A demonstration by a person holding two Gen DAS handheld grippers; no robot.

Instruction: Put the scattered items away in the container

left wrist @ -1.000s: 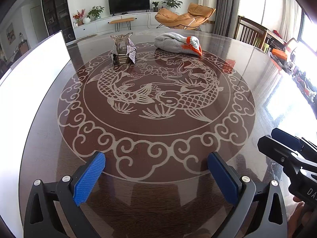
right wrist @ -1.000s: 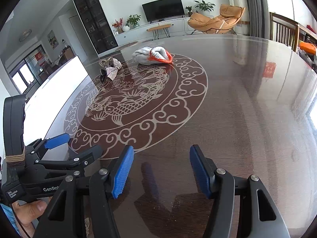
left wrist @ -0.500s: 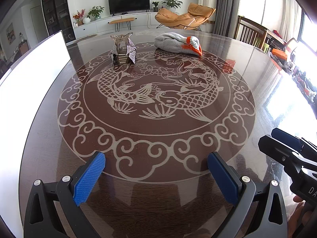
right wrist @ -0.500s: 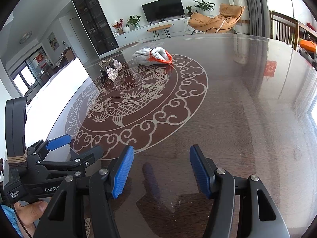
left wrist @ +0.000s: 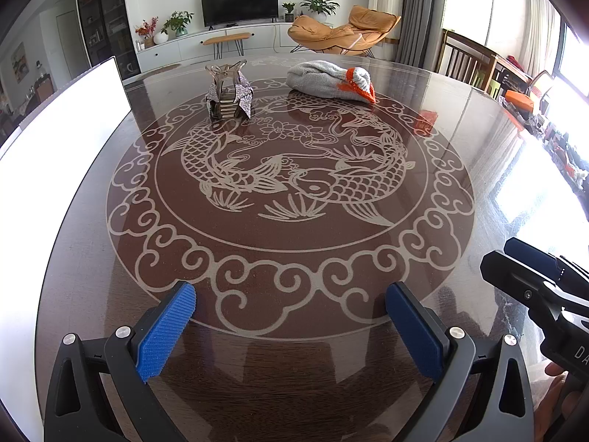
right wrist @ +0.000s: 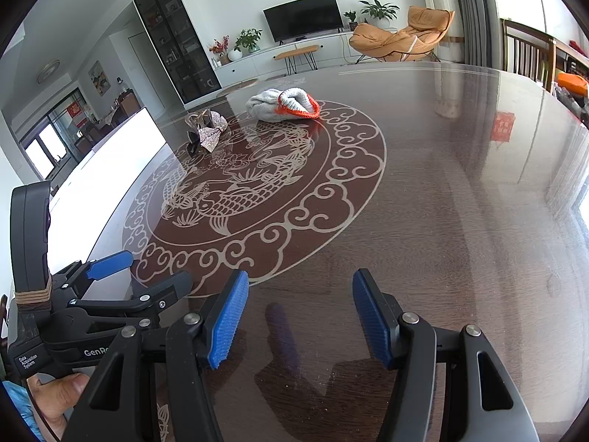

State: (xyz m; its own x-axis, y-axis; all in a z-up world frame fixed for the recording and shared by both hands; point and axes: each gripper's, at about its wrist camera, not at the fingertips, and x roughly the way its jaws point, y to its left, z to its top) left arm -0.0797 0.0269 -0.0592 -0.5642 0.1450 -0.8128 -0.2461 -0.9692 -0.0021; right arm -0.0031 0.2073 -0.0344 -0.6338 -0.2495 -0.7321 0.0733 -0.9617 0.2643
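Far across the round dark table [left wrist: 294, 361] lie two things. One is a glittery silver bow hair clip [left wrist: 230, 92] [right wrist: 210, 130]. To its right slumps a grey knitted pouch with an orange rim [left wrist: 331, 81] [right wrist: 283, 105], its mouth turned toward the right wrist view. My left gripper [left wrist: 291, 291] hovers over the near table edge, open and empty, well short of both. My right gripper [right wrist: 300, 276] is likewise open with nothing between its blue pads. Each gripper shows at the edge of the other's view: the right gripper [left wrist: 515, 261] and the left gripper [right wrist: 147, 272], side by side.
A bright white panel [left wrist: 55, 140] runs along the table's left side. Wooden chairs [left wrist: 464, 59] and a cluttered sideboard [left wrist: 522, 99] stand past the right rim. A hand [right wrist: 55, 394] grips the left tool's handle. The fish medallion [left wrist: 291, 176] fills the table's middle.
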